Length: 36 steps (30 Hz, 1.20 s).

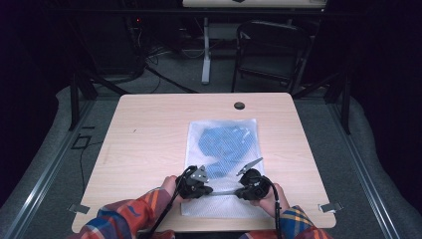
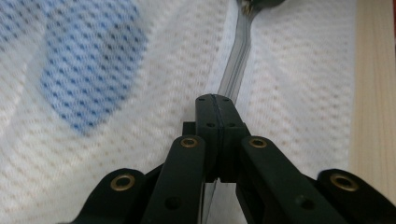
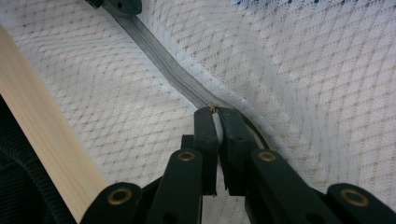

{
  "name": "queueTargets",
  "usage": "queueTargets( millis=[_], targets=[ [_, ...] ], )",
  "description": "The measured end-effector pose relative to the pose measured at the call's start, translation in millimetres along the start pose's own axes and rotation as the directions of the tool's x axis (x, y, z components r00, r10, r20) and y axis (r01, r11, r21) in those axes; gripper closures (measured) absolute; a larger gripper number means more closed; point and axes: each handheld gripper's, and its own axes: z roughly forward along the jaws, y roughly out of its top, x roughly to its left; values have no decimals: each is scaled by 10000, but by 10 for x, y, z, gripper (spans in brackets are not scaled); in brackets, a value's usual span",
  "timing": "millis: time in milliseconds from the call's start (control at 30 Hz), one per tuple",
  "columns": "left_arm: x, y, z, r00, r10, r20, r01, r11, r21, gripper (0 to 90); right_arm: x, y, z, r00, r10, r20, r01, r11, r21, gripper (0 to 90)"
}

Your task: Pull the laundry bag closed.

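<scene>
Lying flat on the near half of the light wooden table (image 1: 149, 129), a white mesh laundry bag (image 1: 221, 149) with something blue (image 1: 224, 142) inside has its grey zipper (image 1: 222, 192) running across its near end, and both grippers sit right on that zipper. The left gripper (image 2: 217, 105) has its jaws pressed together on the zipper tape at the bag's left side, while the right gripper (image 3: 215, 116) pinches what looks like the small zipper pull, a pale sliver showing between its pads. Plaid sleeves (image 1: 134, 214) come in behind both hands, and a black chair (image 1: 268, 50) stands beyond the table.
</scene>
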Motion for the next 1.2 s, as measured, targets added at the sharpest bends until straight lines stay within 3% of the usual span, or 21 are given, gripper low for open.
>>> queueTargets(
  millis=[100,333,1200],
  targets=[
    [-6,51,24,10000,13,25,-12,9995,-305,900,10,10,9,10000,18,2,-18,10000,17,869],
    [-28,121,228,9999,-9,111,12,9996,-281,900,13,12,6,10000,-71,-13,71,10000,14,869],
    [-51,133,218,9994,345,31,-345,9994,-33,900,-69,-66,-96,9998,75,176,-74,10000,-61,870]
  ],
)
